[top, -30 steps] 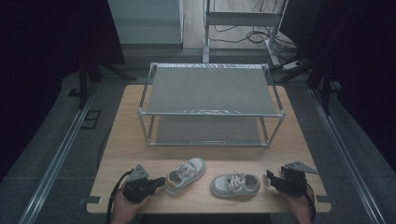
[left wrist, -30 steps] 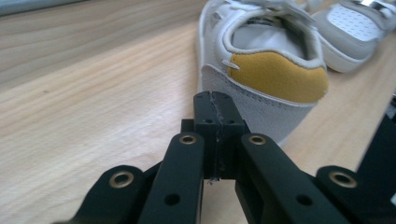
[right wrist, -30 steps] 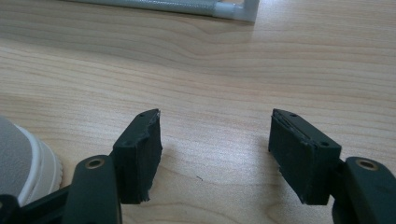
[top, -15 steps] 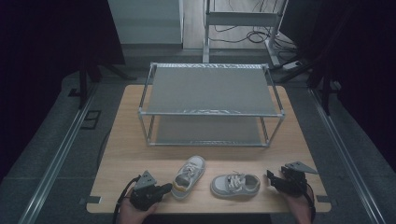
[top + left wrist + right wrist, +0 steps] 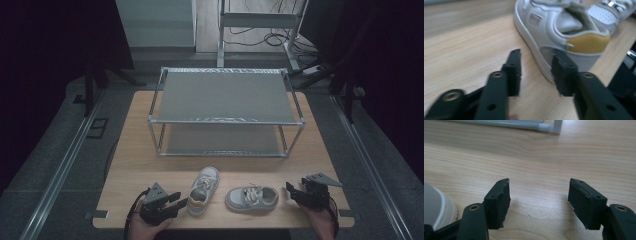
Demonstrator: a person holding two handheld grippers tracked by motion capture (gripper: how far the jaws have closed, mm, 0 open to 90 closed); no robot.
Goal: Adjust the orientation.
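Two small grey-and-white shoes lie near the table's front edge. The left shoe [image 5: 204,190] has a yellow heel patch [image 5: 587,43] and points its toe toward the rack. My left gripper [image 5: 176,203] sits just behind that heel; its jaws [image 5: 537,55] have just been opening and stand apart, with bare wood in the gap and the heel beyond the right-hand tip. The right shoe [image 5: 251,197] lies sideways. My right gripper [image 5: 294,192] is open just right of it, with only table between its pads [image 5: 539,187] and the shoe's white end [image 5: 436,205] at the lower left.
A two-tier metal wire rack [image 5: 223,95] stands on the far half of the wooden table [image 5: 130,165]; its base rail [image 5: 511,124] shows ahead in the right gripper view. Dark floor and rails surround the table.
The left shoe's toe has swung from slanting right to pointing at the rack. The left gripper has shifted right along the front edge, and its jaws have parted behind the heel. The right gripper kept still.
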